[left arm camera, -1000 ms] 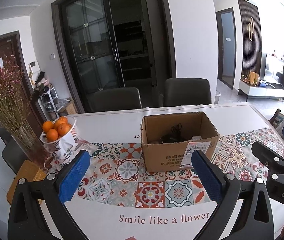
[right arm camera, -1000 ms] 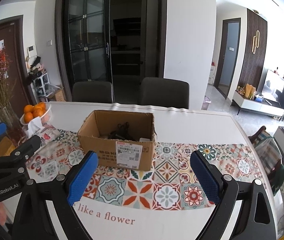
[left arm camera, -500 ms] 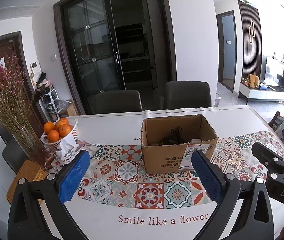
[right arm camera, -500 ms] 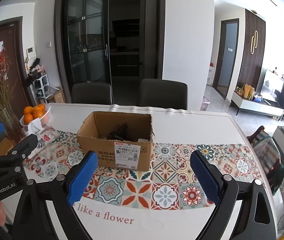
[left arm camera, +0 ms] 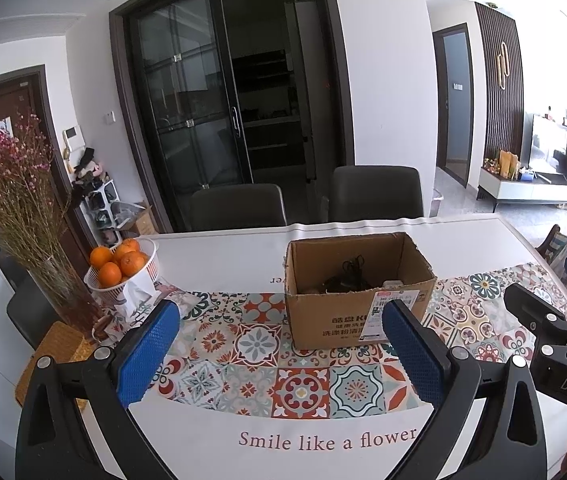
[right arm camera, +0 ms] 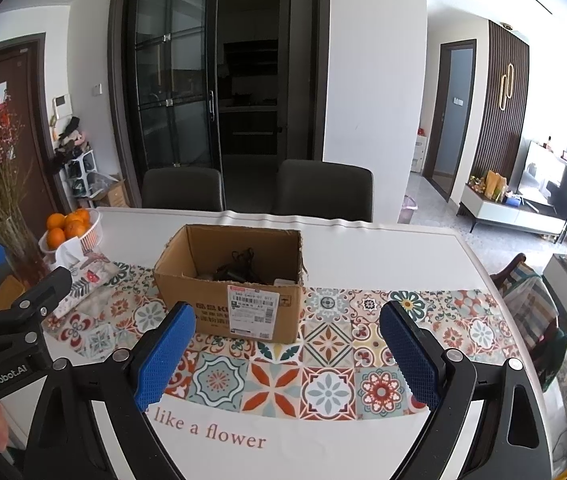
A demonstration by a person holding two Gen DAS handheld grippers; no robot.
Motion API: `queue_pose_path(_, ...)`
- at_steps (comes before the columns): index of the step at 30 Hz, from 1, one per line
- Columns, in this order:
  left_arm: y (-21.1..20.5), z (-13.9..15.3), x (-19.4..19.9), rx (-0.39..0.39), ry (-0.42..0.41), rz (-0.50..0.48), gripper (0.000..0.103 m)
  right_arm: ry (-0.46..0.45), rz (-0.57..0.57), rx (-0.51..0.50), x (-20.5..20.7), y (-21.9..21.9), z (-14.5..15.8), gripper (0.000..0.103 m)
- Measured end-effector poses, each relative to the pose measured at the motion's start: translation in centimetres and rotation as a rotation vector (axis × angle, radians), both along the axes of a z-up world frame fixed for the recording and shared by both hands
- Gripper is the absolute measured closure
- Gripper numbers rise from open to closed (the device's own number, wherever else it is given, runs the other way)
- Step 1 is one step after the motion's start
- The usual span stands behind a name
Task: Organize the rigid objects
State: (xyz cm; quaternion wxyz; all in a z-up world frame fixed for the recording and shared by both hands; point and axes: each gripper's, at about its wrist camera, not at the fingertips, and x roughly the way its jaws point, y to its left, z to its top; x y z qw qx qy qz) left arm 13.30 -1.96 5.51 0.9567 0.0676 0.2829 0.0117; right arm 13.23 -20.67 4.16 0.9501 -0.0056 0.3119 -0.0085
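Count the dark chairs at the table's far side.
2. One dark upholstered chair stands behind the white table left of the open cardboard box; the other is behind it to the right. More may be hidden.

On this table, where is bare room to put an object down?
Free: the white strip behind the cardboard box toward the chairs, and the tiles right of the box. Crowded: the left end, with orange basket, vase and tissue pack.
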Motion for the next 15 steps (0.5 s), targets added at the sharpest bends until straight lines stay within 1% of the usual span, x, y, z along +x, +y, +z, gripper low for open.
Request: queue_pose_path(15,0.09,0.20,-0.31,0.003,-0.013,0.006,0.000,-0.005,-0.002,-0.001,0.18,-0.34,0.10,0.009)
